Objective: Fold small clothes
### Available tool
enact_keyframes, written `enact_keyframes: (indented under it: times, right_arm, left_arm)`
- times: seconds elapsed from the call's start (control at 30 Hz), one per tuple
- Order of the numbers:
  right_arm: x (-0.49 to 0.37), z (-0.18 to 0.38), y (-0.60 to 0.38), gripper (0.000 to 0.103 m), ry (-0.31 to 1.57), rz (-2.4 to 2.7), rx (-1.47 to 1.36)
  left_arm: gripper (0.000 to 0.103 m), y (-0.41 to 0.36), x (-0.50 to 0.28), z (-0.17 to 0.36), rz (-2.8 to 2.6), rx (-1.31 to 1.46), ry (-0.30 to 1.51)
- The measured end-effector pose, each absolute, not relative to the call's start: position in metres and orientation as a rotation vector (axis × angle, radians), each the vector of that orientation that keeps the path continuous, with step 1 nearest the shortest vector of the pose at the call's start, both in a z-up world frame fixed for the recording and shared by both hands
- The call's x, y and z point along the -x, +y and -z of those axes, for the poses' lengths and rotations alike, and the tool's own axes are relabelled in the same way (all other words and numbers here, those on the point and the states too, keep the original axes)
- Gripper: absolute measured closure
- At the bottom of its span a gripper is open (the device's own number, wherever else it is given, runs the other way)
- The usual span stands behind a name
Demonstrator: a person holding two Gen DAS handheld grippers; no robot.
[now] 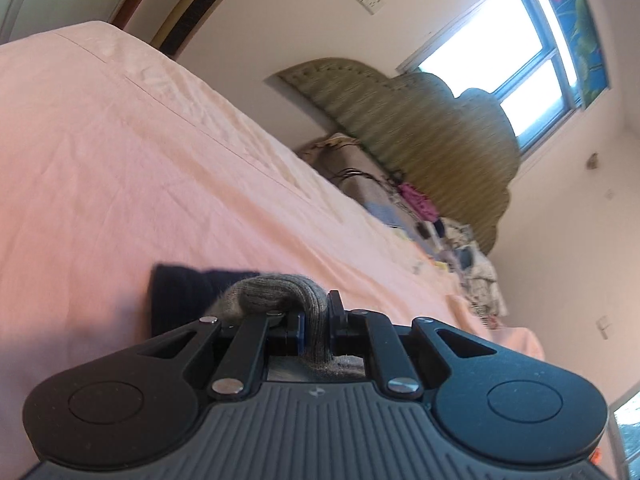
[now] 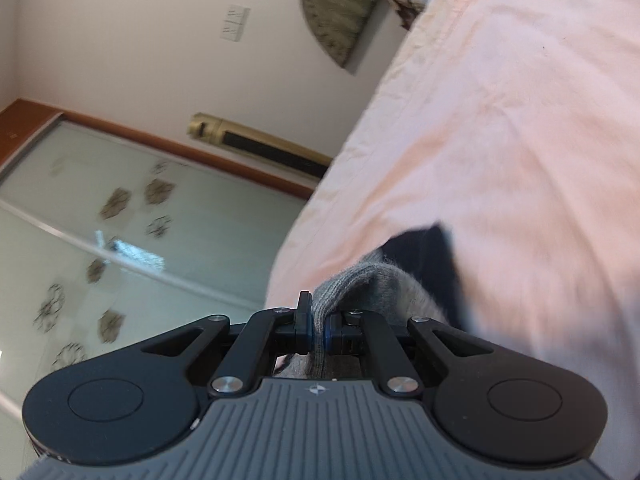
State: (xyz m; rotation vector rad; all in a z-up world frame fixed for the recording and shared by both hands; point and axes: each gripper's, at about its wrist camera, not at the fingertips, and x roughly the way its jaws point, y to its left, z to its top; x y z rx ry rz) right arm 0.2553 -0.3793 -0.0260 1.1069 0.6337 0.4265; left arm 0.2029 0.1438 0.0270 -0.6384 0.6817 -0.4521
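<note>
The grey sock [image 1: 276, 300] was pinched at each end by the left gripper [image 1: 316, 322] and right gripper [image 2: 319, 326], held over the pink bed [image 1: 120, 140], probably for folding.

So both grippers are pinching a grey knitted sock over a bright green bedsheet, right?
Not quite: the bedsheet is pale pink, not green, as both wrist views show. The rest holds: the left gripper and the right gripper are each shut on the grey knitted sock.

One grey knit garment [image 1: 272, 300], one dark garment [image 1: 180, 292], one pink bedsheet [image 1: 120, 160], two claws
</note>
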Motion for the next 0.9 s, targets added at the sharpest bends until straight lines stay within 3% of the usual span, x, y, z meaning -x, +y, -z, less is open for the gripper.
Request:
enact_keyframes:
  times: [0.1,0.17,0.2,0.23,0.27,0.37,0.43,0.47,0.5,0.57,0.9]
  right_arm:
    - [-0.275,0.042,-0.377,0.091,0.660,-0.387,-1.109]
    - [-0.283,0.051,-0.378,0.080,0.649,-0.350,-1.133]
    - [-0.288,0.054,-0.379,0.072,0.646,-0.333,-1.145]
    - [-0.289,0.059,-0.382,0.043,0.631,-0.328,-1.165]
    - [-0.288,0.059,-0.384,0.031,0.598,-0.344,-1.189]
    - [-0.281,0.041,-0.382,0.007,0.573,-0.365,-1.149]
    - [-0.272,0.026,-0.380,0.007,0.569,-0.362,-1.049]
    - [-0.268,0.019,-0.380,0.007,0.571,-0.345,-0.992]
    - [-0.266,0.012,-0.379,0.007,0.580,-0.317,-0.920]
    - [-0.268,0.001,-0.374,0.008,0.602,-0.260,-0.750]
    - [-0.320,0.016,-0.329,0.019,0.760,-0.200,-0.471]
  left_arm:
    - [0.093,0.140,-0.229,-0.013,0.425,0.615,0.683]
    - [0.091,0.141,-0.241,-0.007,0.380,0.609,0.677]
    - [0.089,0.142,-0.250,-0.003,0.381,0.620,0.708]
    - [0.087,0.145,-0.256,0.001,0.379,0.650,0.755]
    - [0.084,0.148,-0.257,0.004,0.369,0.680,0.787]
    - [0.073,0.159,-0.241,-0.007,0.387,0.662,0.745]
    - [0.047,0.168,-0.219,-0.027,0.317,0.567,0.623]
    - [0.023,0.171,-0.206,-0.038,0.253,0.484,0.527]
    - [0.008,0.171,-0.192,-0.046,0.191,0.399,0.426]
    - [0.005,0.167,-0.179,-0.055,0.164,0.272,0.332]
    - [0.008,0.091,-0.248,-0.008,0.236,-0.014,0.675]
